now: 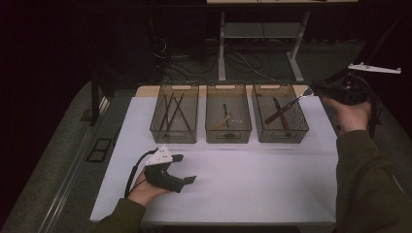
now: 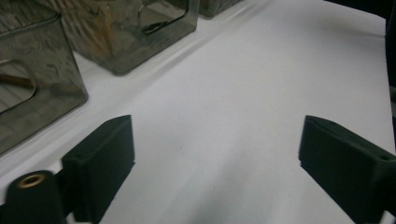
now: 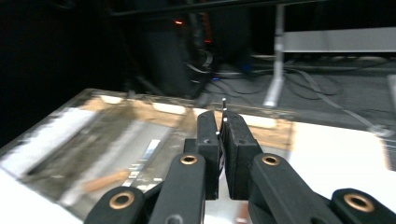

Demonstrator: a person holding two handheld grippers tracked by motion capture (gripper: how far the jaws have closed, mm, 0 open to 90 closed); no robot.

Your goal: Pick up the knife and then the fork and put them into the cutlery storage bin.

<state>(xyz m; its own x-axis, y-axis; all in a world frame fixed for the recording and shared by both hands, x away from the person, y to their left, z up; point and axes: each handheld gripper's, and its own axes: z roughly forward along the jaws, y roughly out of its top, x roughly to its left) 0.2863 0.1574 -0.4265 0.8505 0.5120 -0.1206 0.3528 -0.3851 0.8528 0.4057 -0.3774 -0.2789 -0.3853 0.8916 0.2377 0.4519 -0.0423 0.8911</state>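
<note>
High view: right gripper (image 1: 316,90) clamped on a thin metal utensil (image 1: 284,108), raised over the right-hand bin (image 1: 280,131), the utensil slanting down into it. Right gripper view: jaws pinched together on the utensil's slim end (image 3: 224,112). Left gripper (image 1: 187,170) spread wide, empty, resting on the white table (image 1: 252,179) near the left-hand bin (image 1: 174,132).

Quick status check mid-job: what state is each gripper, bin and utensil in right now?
Left gripper: open, empty, low over the table.
Right gripper: shut on a thin metal utensil, raised over the right bin.
Left bin: holds dark sticks.
Middle bin: holds one utensil.
Right bin: holds wooden-handled pieces.
</note>
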